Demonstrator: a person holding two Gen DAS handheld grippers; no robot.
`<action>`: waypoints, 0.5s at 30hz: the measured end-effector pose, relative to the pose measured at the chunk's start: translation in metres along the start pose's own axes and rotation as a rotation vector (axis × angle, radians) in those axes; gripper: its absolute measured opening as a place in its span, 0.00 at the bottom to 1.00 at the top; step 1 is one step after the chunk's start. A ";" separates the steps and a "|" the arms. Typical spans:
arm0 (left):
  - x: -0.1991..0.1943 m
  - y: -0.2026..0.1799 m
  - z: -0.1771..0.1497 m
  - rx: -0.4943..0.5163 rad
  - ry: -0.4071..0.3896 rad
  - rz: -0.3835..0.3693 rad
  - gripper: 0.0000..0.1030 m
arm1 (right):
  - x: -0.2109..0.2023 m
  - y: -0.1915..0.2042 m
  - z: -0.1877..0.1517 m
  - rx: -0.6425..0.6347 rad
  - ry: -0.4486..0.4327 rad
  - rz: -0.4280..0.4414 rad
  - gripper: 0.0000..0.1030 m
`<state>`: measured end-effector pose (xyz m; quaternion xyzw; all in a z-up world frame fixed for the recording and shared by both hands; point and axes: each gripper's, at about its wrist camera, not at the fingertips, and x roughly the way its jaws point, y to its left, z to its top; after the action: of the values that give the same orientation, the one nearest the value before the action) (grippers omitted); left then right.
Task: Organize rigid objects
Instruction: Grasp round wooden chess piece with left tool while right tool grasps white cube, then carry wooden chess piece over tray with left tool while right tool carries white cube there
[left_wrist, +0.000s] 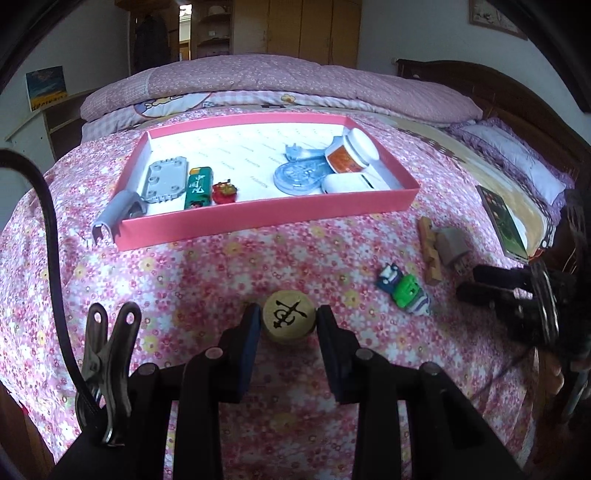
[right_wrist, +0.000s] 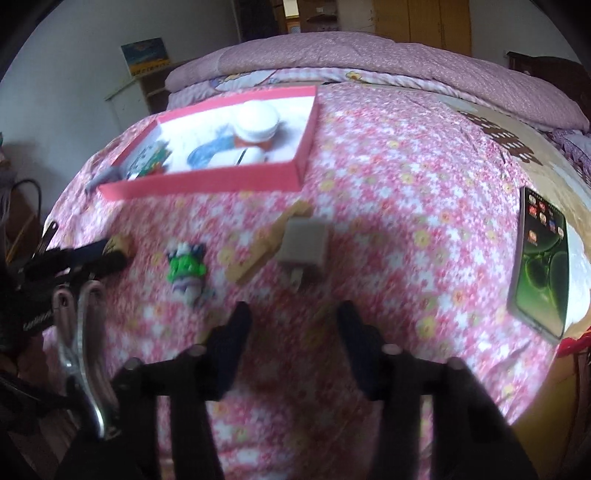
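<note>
Both grippers matte black w/ dark blue finger pads (left_wrist: 248, 332), round pivot pins on linkages. Left gripper (left_wrist: 288, 325): silver spring clip (left_wrist: 107, 362), black cable (left_wrist: 48, 229). Right gripper (right_wrist: 291, 325): same build.

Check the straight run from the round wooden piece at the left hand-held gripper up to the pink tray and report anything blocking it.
Nothing visible blocks it: only bare floral bedspread lies between the wooden piece and the pink tray, whose near wall must be cleared.

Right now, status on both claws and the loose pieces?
Left claw shut on wooden chess piece. Right claw open, empty, short of charger plug. Toy train, wooden block outside pink tray. Path clear.
</note>
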<state>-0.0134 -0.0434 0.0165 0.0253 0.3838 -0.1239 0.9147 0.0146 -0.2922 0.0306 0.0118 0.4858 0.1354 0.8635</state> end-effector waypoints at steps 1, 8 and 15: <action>0.000 0.001 0.000 -0.002 0.000 -0.001 0.32 | 0.001 0.000 0.003 0.000 -0.005 -0.007 0.37; -0.001 0.001 -0.001 -0.008 -0.002 -0.006 0.32 | 0.012 0.003 0.019 -0.004 -0.025 -0.021 0.35; -0.003 0.005 0.000 -0.027 -0.005 -0.009 0.32 | 0.019 -0.001 0.020 0.019 -0.040 -0.008 0.27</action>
<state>-0.0137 -0.0376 0.0185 0.0108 0.3832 -0.1230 0.9154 0.0409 -0.2860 0.0255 0.0206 0.4695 0.1272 0.8735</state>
